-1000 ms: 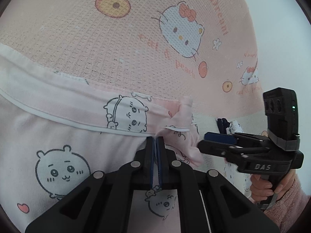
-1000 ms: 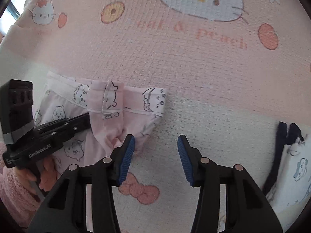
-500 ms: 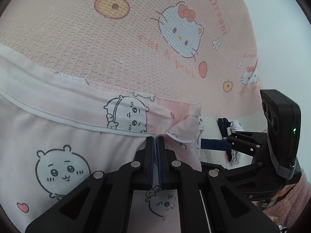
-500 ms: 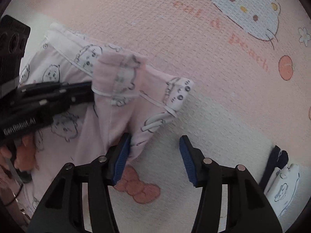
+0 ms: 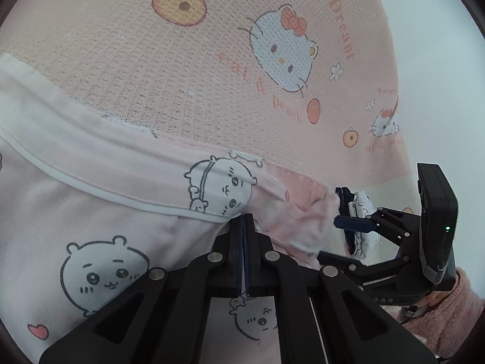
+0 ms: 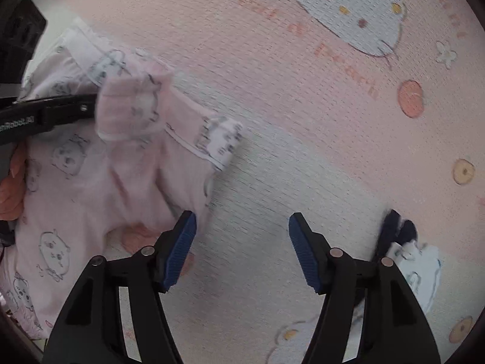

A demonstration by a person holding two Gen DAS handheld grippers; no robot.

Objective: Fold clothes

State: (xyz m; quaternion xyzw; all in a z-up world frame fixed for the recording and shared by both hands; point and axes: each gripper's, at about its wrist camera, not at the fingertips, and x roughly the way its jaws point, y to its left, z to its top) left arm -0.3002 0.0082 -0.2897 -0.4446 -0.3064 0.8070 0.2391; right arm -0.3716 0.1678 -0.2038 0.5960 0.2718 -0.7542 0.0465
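A pale pink garment (image 5: 106, 188) printed with white cartoon animals lies partly folded on the blanket. My left gripper (image 5: 244, 221) is shut on its fabric just below a white-piped hem. In the right wrist view the same garment (image 6: 91, 197) fills the left side, with a folded flap and a cuff pointing right. My right gripper (image 6: 241, 251) hangs over the blanket beside the garment's edge, its jaws closing with only blanket between them; its left pad (image 6: 182, 251) is next to the cloth. The right gripper (image 5: 330, 238) also shows at the right of the left wrist view.
A pink waffle blanket (image 5: 212, 60) with cat and peach prints covers the surface; a cream band (image 6: 272, 182) crosses it. A small navy and white garment (image 6: 418, 261) lies at the right. A hand in a fuzzy pink sleeve (image 5: 448, 309) holds the right gripper.
The right gripper has swung and tilted steeply down over the garment's corner, and its view is now blurred. The pink flap has sagged toward the right gripper. The left gripper has stayed shut in place.
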